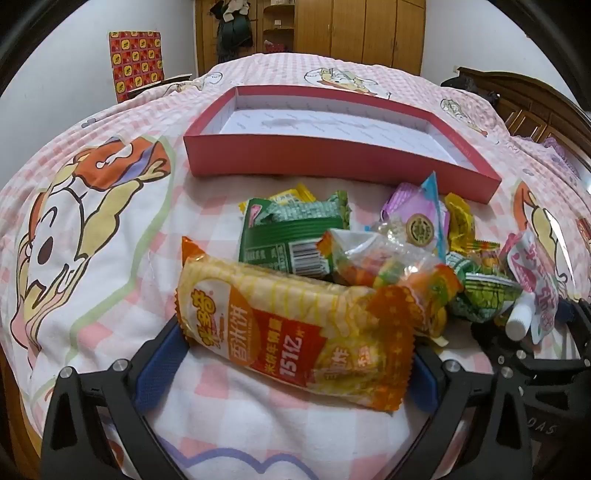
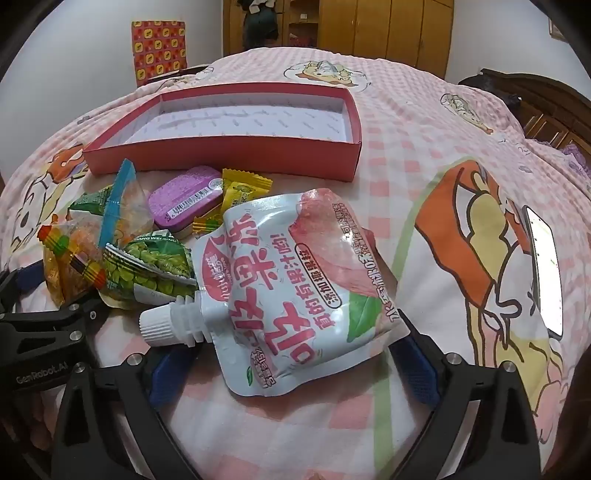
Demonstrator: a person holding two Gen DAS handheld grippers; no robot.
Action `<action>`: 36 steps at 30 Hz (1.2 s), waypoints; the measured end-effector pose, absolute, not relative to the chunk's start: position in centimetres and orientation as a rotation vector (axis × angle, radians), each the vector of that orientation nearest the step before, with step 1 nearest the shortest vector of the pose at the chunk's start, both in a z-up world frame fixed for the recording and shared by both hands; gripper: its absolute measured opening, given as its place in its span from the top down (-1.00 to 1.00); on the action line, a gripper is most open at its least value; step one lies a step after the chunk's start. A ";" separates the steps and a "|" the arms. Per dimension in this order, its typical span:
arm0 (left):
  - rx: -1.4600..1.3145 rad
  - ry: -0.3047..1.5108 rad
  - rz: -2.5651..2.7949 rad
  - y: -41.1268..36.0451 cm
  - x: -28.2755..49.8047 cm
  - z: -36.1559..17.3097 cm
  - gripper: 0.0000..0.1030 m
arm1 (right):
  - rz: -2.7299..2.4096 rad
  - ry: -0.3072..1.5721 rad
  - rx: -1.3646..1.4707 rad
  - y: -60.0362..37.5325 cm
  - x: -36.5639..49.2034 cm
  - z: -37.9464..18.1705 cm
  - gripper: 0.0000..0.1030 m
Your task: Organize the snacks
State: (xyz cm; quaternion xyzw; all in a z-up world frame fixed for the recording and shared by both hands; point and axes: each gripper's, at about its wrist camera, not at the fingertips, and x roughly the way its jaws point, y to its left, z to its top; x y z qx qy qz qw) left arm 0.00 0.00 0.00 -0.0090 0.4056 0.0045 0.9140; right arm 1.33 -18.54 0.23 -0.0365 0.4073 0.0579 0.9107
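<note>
A pile of snacks lies on the bed in front of an empty red box (image 1: 332,157), which also shows in the right wrist view (image 2: 221,153). My left gripper (image 1: 295,358) is open, its fingers on either side of a yellow-orange rice cracker packet (image 1: 291,332). My right gripper (image 2: 291,350) is open, its fingers on either side of a white and pink spouted jelly pouch (image 2: 291,291). Behind lie a green packet (image 1: 288,236), a green pea packet (image 2: 147,273), a purple tin (image 2: 184,199) and yellow candies (image 2: 240,188).
The pink checked quilt (image 1: 110,258) covers the bed. A phone (image 2: 545,266) lies on it at the right. A dark wooden headboard (image 2: 535,99) stands at the far right, wardrobes (image 1: 362,29) at the back, a red patterned box (image 1: 135,62) at the back left.
</note>
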 end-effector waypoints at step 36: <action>-0.016 0.831 0.012 0.0 0.0 0.0 -0.99 | 0.113 0.836 -0.084 -18.4 1.3 0.2 -0.94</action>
